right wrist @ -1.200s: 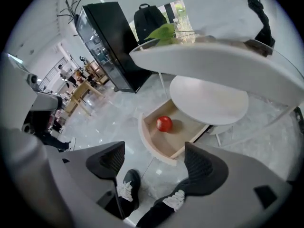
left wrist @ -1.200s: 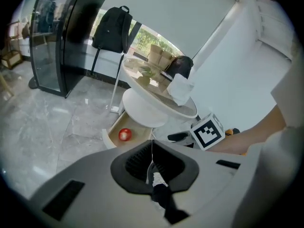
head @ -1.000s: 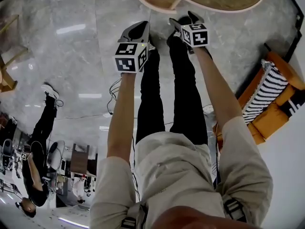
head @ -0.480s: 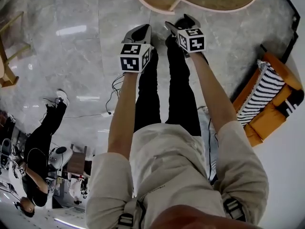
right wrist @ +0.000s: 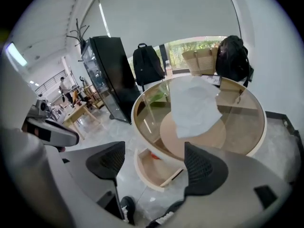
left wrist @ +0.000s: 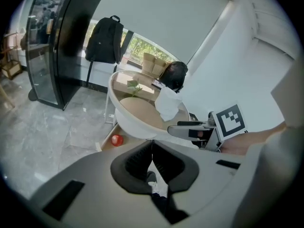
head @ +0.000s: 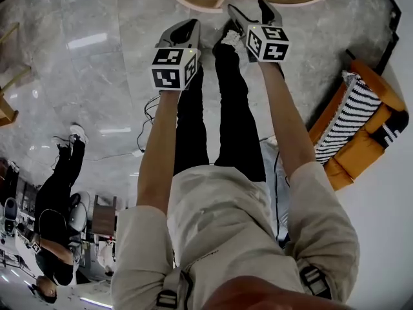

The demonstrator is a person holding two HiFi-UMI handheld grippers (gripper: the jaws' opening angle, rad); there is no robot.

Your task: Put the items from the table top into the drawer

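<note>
A round wood-and-glass table stands ahead with a crumpled white cloth on top. Under its near side a curved drawer is pulled open, and a small red item lies inside. My left gripper is shut with nothing between its pads, held in the air short of the table. My right gripper is open and empty, also in the air, pointing at the table and drawer. In the head view both the left gripper and the right gripper are held out over my legs, just short of the table edge.
An orange sofa with a striped cushion is at my right. Another person stands behind at the left. A tall black cabinet and a backpack on a stand lie beyond the table. A cable lies on the marble floor.
The table and drawer have slid toward the top edge of the head view. Both grippers sit a little higher and closer to the table; the right one now shows open.
</note>
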